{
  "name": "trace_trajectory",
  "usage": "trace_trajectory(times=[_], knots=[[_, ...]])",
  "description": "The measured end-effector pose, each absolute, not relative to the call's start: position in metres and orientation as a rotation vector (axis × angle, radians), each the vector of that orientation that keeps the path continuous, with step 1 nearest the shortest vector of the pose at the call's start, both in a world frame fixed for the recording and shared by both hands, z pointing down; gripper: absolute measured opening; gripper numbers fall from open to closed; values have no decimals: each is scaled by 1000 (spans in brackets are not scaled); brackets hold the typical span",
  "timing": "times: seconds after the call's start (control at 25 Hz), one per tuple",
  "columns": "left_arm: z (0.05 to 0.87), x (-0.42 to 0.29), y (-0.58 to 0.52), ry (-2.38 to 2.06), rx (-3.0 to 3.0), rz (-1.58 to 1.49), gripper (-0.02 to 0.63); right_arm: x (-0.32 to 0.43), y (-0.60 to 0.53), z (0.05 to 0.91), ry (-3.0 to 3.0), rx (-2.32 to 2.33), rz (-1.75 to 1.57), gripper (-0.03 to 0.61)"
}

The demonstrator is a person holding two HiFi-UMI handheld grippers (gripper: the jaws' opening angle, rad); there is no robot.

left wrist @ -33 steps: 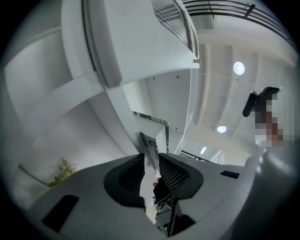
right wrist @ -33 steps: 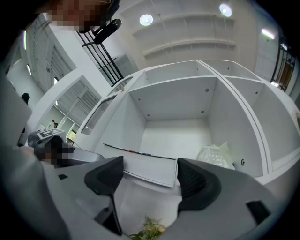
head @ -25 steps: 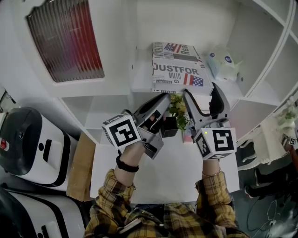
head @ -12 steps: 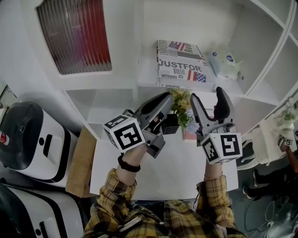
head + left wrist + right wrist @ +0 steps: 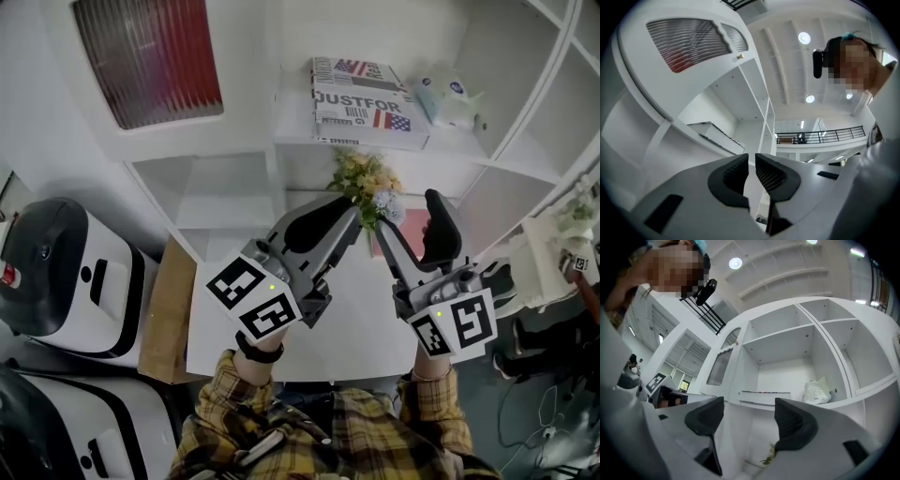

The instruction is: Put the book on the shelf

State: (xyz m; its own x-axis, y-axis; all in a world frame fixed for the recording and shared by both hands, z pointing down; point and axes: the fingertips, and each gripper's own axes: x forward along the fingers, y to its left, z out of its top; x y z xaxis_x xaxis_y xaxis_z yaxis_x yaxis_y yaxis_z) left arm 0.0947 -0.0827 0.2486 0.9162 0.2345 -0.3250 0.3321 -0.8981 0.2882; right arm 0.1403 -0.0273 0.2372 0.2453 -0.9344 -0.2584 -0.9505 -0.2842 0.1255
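Nearest, over the white table (image 5: pixel 361 328) at the foot of the white open-fronted shelf unit (image 5: pixel 234 150), the left tongs (image 5: pixel 349 217) are barely parted, a thin slit with nothing in it, and the right tongs (image 5: pixel 408 217) gape wide and empty, both tipped up toward the shelf unit's upper board but well short of it. Beyond them, low against the shelf unit, is a bunch of yellow and white flowers (image 5: pixel 367 180). Farther, the flat book with the stars-and-stripes cover (image 5: pixel 366 101) lies on the shelf unit's upper board, near its front lip. Placing looks done; the next move calls only for clearing the flowers, or nudging the book deeper
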Motion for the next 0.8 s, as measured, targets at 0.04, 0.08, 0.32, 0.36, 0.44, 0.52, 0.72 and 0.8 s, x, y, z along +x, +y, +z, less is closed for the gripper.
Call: trace_trajectory(times=[0.04, 0.08, 0.32, 0.36, 0.44, 0.52, 0.72, 0.8], knots=[[252, 90, -77, 417, 2758, -397, 60, 134, -25, 243, 1861, -2432, 421, 351], [255, 85, -71, 417, 2777, -390, 60, 128, -22, 250, 1872, -2430, 399, 351], [284, 61, -44, 408, 2884, -305, 60, 99, -4, 283, 1904, -2352, 247, 342], [288, 56, -41, 408, 2897, -296, 60, 95, 0, 287, 1905, -2341, 232, 310], [296, 47, -34, 408, 2917, -276, 60, 86, 6, 294, 1906, -2324, 214, 190], [305, 39, -27, 409, 2926, -256, 60, 76, 12, 300, 1923, -2301, 197, 186], [326, 24, -11, 425, 2907, -211, 60, 54, 22, 320, 1999, -2226, 135, 132], [336, 19, -4, 436, 2890, -184, 58, 46, 26, 331, 2028, -2208, 87, 107]])
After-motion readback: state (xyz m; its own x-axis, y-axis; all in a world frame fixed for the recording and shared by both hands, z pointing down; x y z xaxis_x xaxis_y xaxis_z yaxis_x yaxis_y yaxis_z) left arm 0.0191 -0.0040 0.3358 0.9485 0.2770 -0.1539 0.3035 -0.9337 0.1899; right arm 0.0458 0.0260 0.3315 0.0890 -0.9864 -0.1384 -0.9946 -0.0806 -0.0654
